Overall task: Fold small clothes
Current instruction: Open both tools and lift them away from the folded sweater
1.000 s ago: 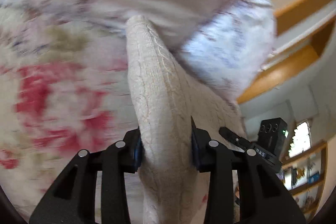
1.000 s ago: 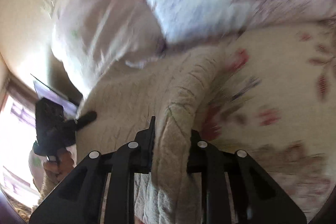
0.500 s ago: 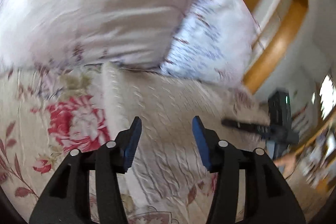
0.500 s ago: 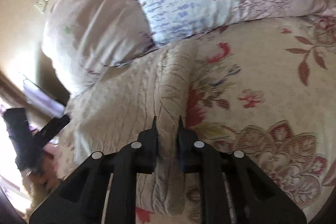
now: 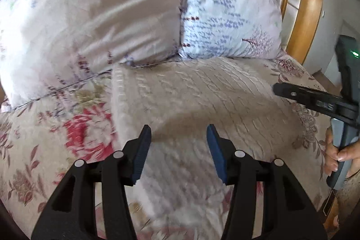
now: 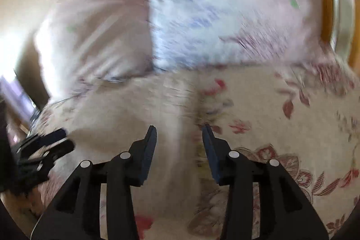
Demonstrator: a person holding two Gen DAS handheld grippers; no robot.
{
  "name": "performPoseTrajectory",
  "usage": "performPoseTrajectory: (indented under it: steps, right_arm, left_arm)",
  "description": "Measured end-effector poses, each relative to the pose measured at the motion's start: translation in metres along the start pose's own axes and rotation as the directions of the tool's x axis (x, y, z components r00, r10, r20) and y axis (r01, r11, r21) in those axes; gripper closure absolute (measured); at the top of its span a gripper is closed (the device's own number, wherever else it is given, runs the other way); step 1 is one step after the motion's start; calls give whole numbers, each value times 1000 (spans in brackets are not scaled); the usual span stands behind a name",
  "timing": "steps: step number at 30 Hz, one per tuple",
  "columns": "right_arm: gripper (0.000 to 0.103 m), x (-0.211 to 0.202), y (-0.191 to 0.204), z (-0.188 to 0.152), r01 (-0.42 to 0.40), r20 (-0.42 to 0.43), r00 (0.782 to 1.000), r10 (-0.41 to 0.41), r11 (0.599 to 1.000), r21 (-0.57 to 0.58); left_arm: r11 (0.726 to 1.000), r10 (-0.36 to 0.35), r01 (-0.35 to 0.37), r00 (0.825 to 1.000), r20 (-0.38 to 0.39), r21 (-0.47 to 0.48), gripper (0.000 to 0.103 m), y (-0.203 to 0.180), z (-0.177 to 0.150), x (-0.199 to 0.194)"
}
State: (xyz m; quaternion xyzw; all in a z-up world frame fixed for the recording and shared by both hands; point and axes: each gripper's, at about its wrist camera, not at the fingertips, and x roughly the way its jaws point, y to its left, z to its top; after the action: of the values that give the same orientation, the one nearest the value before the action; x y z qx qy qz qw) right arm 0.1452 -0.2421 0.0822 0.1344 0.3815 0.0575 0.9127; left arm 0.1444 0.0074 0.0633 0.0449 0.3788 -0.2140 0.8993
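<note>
A cream cable-knit garment (image 5: 202, 100) lies spread flat on the floral bedspread (image 5: 33, 161), its far edge against the pillows. My left gripper (image 5: 178, 138) is open and empty, just above the garment's near part. My right gripper (image 6: 178, 134) is open and empty above the garment's right edge (image 6: 139, 114); this view is blurred. The right gripper also shows at the right of the left wrist view (image 5: 315, 100), and the left gripper at the left of the right wrist view (image 6: 42, 147).
A pale pink pillow (image 5: 90, 15) and a blue-and-lilac printed pillow (image 5: 229, 15) lie at the head of the bed. A wooden headboard (image 5: 312, 3) curves behind them at the right. The flowered bedspread (image 6: 281, 127) extends to the right of the garment.
Both grippers were shut on lifted folds of the garment. The left opened first, then the right; the garment now lies flat and both grippers have drawn back from it.
</note>
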Motion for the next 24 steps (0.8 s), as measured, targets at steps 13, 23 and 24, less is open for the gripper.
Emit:
performPoseTrajectory:
  steps: [13,23,24]
  right_arm:
    - [43,13,27,-33,45,-124,991,-60,992,-118]
    - [1,-31,35,-58,264,21,964,-264,955,-133]
    - [1,-28,37,-61,287,12,957,-289,947,-142]
  left_arm:
    - [994,31,-39,996,-82,-99,43,24,-36,15]
    - [988,32,-36,999,-29,-149,12,8,-69,-21]
    - [988,40,-44,999,-31,-151,7,5,-70,-21]
